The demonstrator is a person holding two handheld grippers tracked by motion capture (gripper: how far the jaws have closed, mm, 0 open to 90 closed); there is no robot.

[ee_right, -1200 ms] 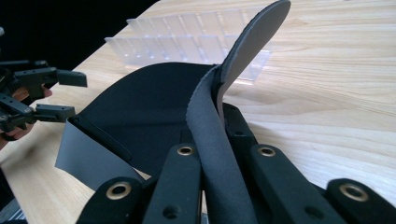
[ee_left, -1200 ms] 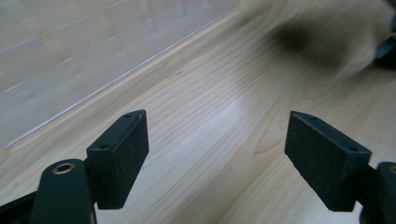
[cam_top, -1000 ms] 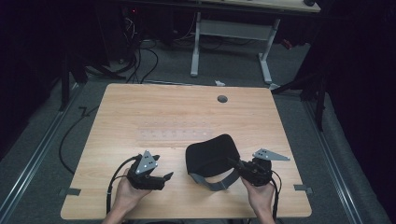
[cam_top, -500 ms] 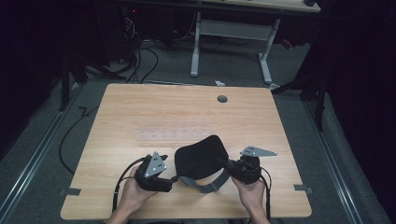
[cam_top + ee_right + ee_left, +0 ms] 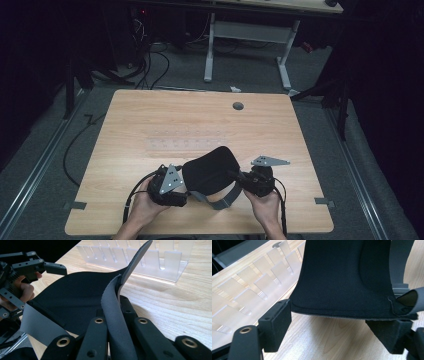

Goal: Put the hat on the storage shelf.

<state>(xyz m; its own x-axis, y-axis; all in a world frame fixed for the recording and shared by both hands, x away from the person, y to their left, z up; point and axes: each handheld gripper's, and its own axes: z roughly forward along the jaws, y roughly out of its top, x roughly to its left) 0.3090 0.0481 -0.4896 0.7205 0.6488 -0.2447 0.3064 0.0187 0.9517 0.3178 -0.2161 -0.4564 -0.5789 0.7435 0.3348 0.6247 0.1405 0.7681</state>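
A black padded fabric piece (image 5: 210,169) with a grey strap (image 5: 226,199) is held just above the table's front middle. My right gripper (image 5: 241,179) is shut on its right edge; in the right gripper view the grey-backed edge (image 5: 113,315) stands pinched between the jaws of my right gripper (image 5: 117,312). My left gripper (image 5: 184,191) is at the fabric's left side. In the left gripper view its jaws stand wide apart, my left gripper (image 5: 332,330) open, with the lower hem of the fabric (image 5: 342,277) hanging between and slightly above them, untouched.
A clear acrylic slotted rack (image 5: 185,142) lies on the wooden table (image 5: 150,115) just beyond the fabric, also seen as the rack (image 5: 150,260) and the rack (image 5: 249,285). A grommet hole (image 5: 238,106) sits near the far edge. Cables trail off the front left.
My right gripper has carried the fabric leftward toward the table's middle. My left gripper has shifted right until its open jaws bracket the fabric's edge.
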